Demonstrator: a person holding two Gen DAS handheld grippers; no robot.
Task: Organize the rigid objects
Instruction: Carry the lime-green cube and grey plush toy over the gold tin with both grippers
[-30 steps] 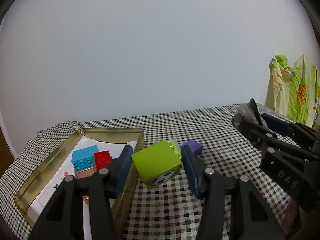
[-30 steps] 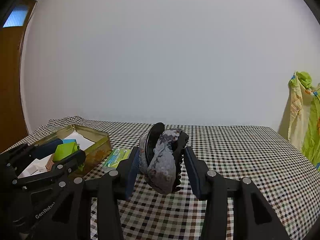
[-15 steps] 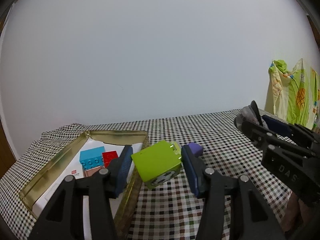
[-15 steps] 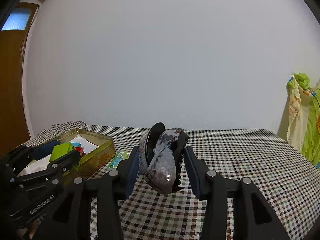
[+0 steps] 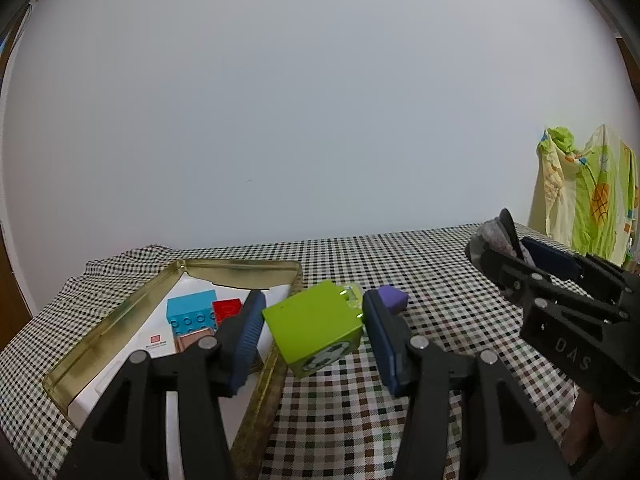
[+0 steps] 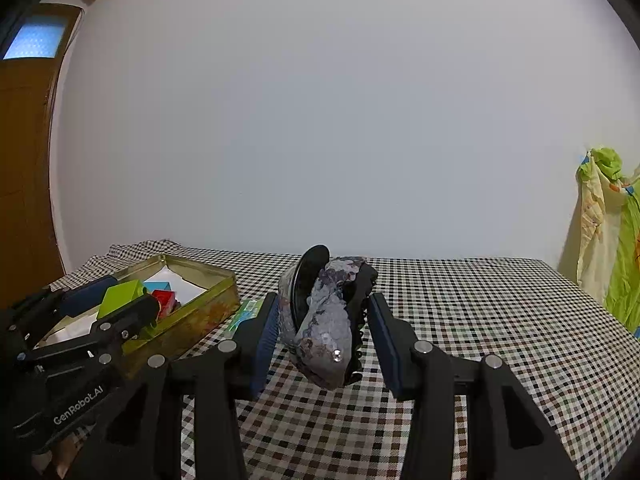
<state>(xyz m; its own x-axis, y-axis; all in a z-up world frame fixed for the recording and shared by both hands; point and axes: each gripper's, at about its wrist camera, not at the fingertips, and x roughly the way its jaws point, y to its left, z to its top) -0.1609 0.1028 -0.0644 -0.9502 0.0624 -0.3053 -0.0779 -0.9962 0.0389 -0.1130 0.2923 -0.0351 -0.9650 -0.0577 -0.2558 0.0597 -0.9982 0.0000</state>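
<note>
Cube (image 5: pixel 316 330) clamped in left jaws, hanging over the tin's (image 5: pixel 240 270) right rim; right jaws grip a shoe (image 6: pixel 326 316) above open table (image 6: pixel 480 320).

Below my claws I see a table under a black-and-white checked cloth (image 5: pixel 448 280) that bunches at its far left corner. On it, to my left, sits a shallow gold tin tray (image 5: pixel 120 320). A small purple block (image 5: pixel 394 298) lies on the cloth right of the tray. In my right view a green packet (image 6: pixel 246 312) lies just beside the tray's near right wall.
</note>
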